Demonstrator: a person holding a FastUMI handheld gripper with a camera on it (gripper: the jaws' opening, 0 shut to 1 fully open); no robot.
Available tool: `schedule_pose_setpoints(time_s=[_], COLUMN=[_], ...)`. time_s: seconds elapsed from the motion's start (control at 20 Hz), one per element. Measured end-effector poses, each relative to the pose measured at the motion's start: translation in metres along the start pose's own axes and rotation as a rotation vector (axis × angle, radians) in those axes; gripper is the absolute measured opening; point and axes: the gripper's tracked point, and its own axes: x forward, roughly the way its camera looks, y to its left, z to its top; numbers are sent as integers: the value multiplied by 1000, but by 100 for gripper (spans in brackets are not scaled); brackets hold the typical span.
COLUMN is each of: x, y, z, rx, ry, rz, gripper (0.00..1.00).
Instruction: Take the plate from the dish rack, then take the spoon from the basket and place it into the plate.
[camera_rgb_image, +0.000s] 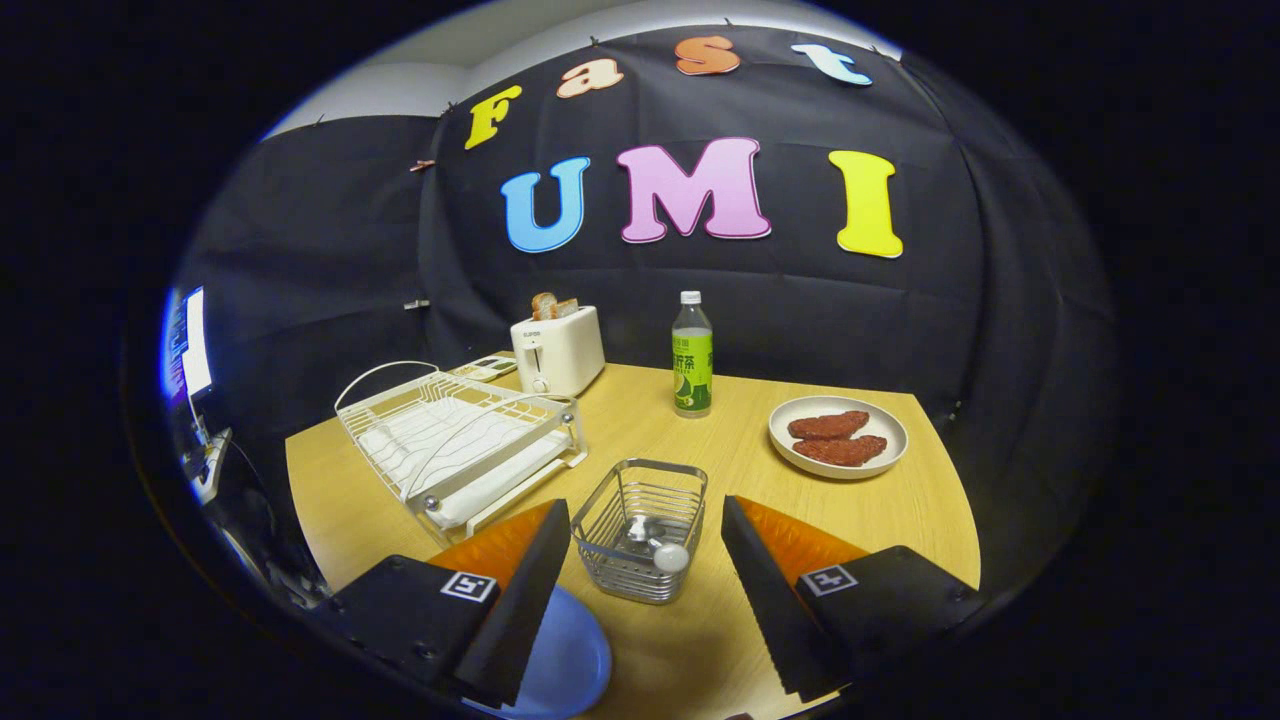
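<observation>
My gripper (645, 545) hangs with its jaws spread wide and empty, the wire basket (641, 528) between the fingertips. The spoon (660, 550) stands in that basket, pale rounded end up. The blue plate (570, 660) lies on the table (860, 510) under the left finger (520, 590), out of the white dish rack (455, 445). I judge the spoon light, stiff and slippery; I would pinch the upper end from above, clear of the wires.

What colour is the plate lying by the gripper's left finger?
Light blue. The plate shows best in the gripper view, on the table beside the open hand-held gripper, partly under its left finger.
</observation>
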Motion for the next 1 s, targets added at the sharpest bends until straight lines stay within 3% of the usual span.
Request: schedule_pose_setpoints(time_s=[0.1,0.45,0.6,0.65,0.75,1.0], x=[9,26,26,29,29,29], y=[2,3,2,0,2,7], z=[-4,-14,-18,-16,-17,-15], rx=[-20,-68,-58,-61,-74,-76], ry=[-1,9,32,28,39,82], rz=[14,20,1,-7,-14,0], gripper=[91,51,46,19,22,15])
